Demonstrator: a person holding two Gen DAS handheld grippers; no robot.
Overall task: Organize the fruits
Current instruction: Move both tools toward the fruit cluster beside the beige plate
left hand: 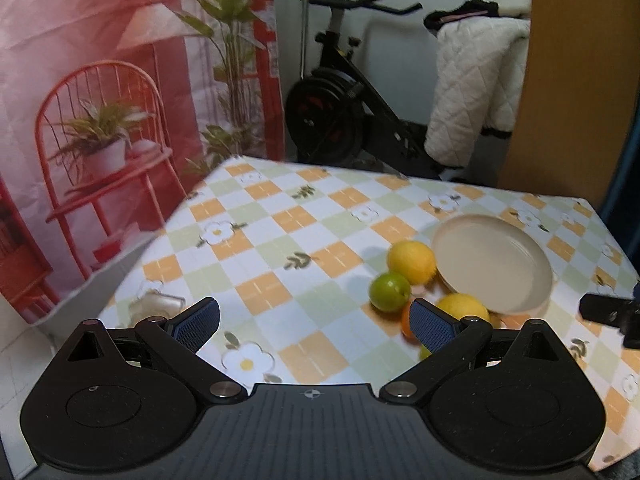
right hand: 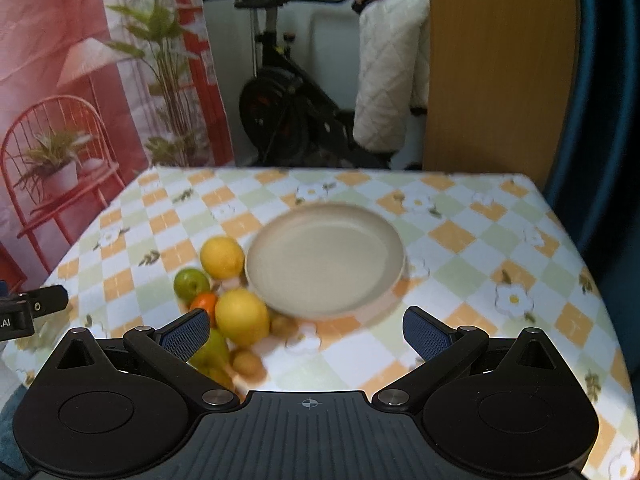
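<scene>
While held above the checked tablecloth, both claws spread wide and gripping nothing. Left gripper over the near left part of the table, blue pads far apart, its right pad just in front of the fruit group. Right gripper facing the beige plate, which stands empty near the middle of the cloth. All fruits lying on the cloth at the left side of the plate, none on it: one lemon touching the plate rim, a green apple just beside it, a small orange fruit behind a second lemon, a pear-like green fruit partly hidden by the left finger of the right gripper, and two small brown fruits, blurred. Exercise bike and red printed backdrop beyond the table.
</scene>
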